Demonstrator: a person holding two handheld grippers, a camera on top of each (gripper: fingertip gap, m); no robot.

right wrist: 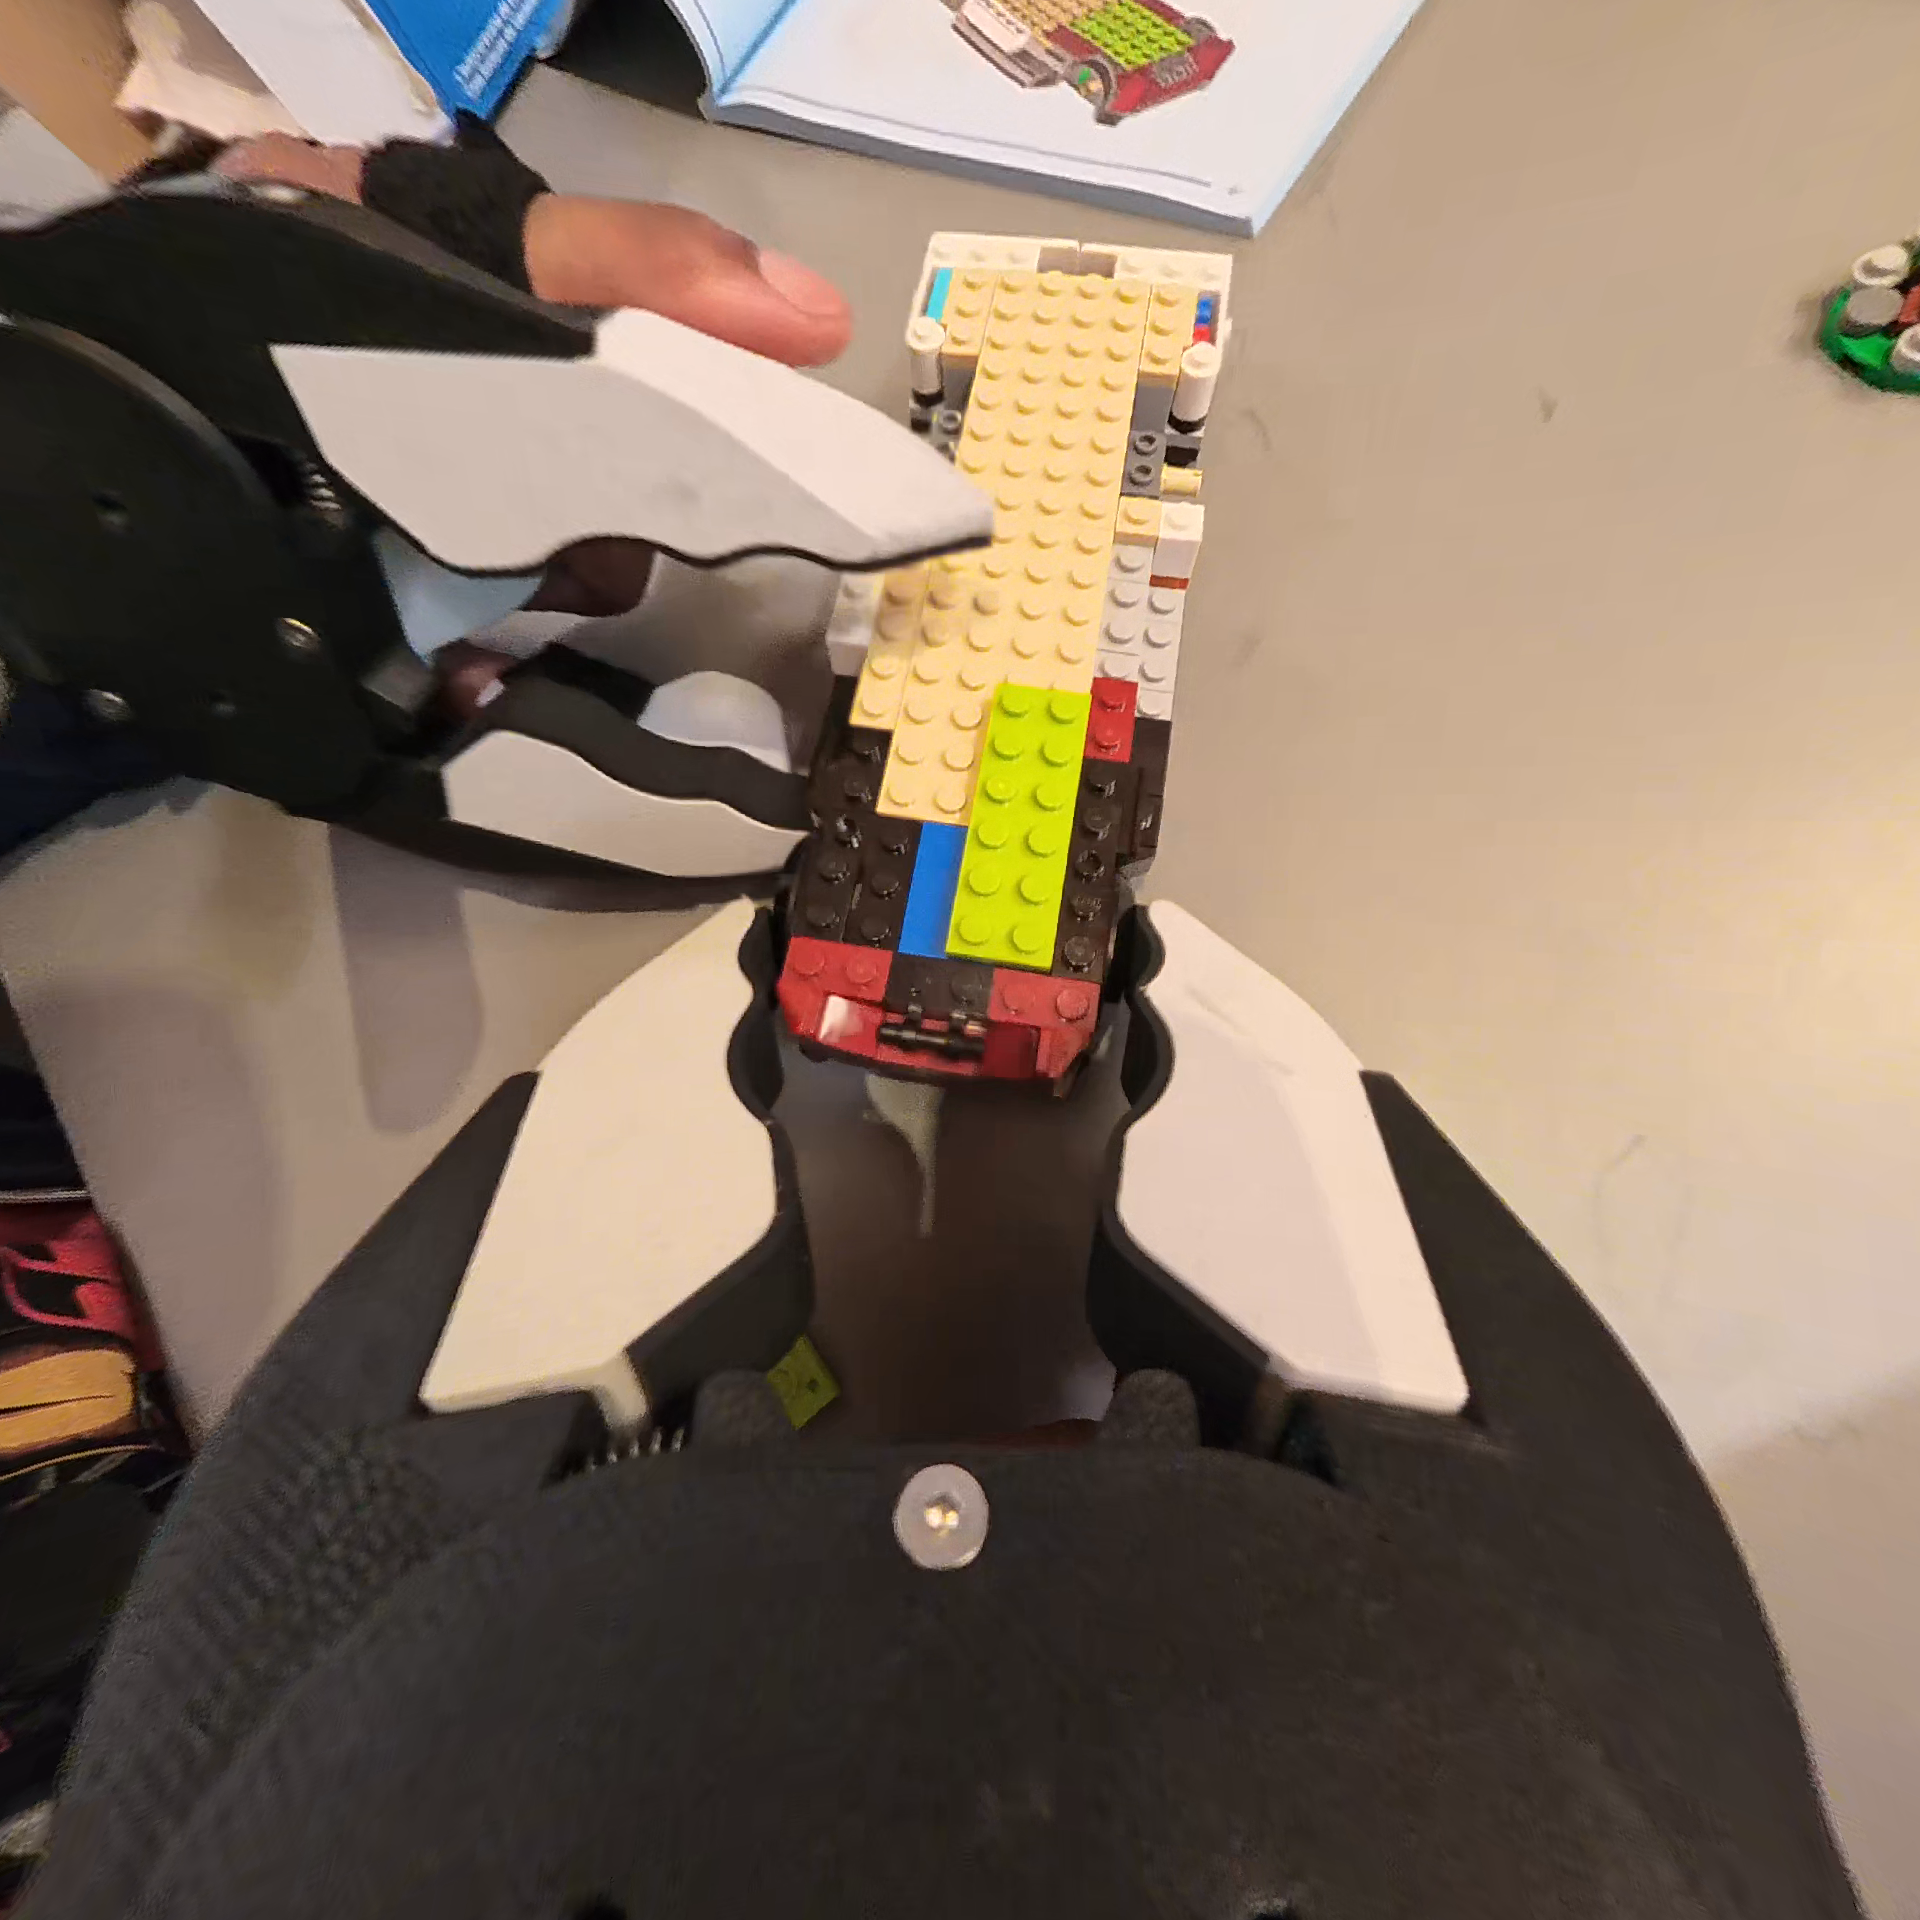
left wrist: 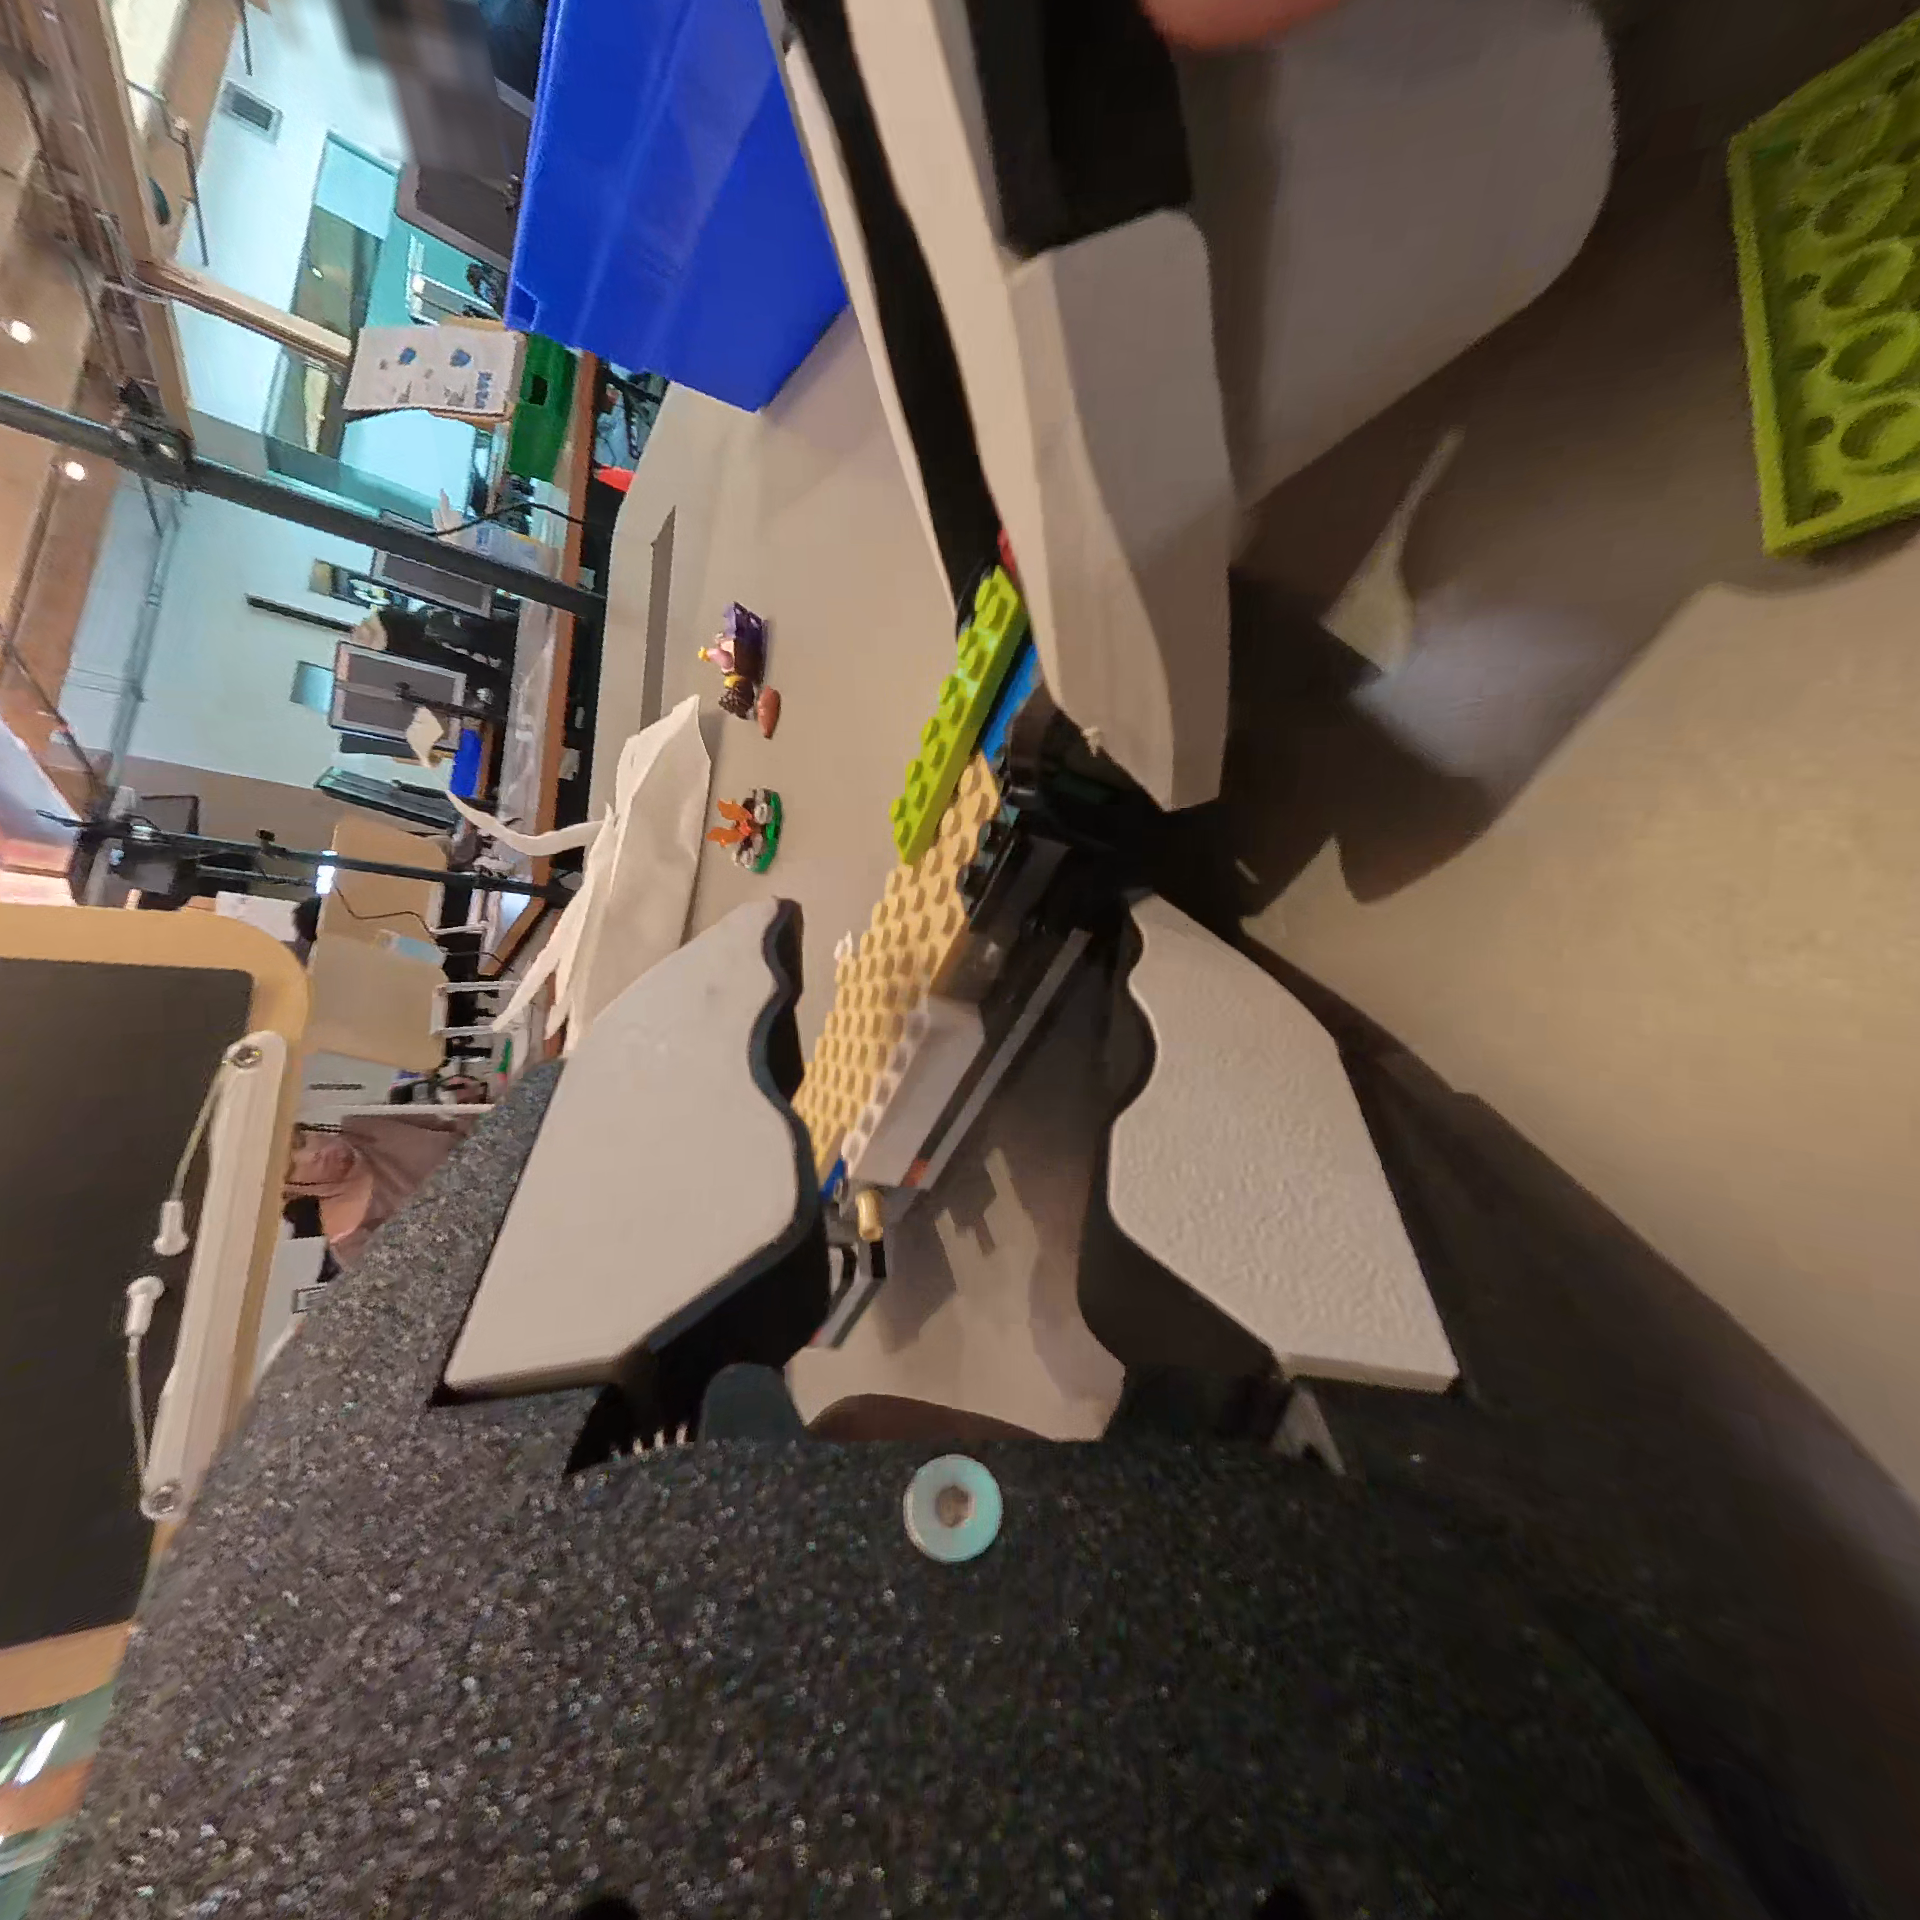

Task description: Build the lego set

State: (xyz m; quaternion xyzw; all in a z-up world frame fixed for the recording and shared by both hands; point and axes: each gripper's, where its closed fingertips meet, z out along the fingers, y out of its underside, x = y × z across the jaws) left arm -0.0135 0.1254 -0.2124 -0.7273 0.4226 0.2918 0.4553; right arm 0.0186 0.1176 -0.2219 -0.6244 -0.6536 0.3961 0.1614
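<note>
In the left wrist view, the left tongs are standing released around the brick-built vehicle at frame centre. In the right wrist view, the right tongs are clamping that vehicle's dark red end on the grey worktop, pads pressing both sides.

A grey tabletop carries an open instruction booklet at its far edge and a small round green brick piece off to the right. In the left wrist view, a blue bin, a white paper bag, a lime-green studded plate and a small toy figure lie on it.
</note>
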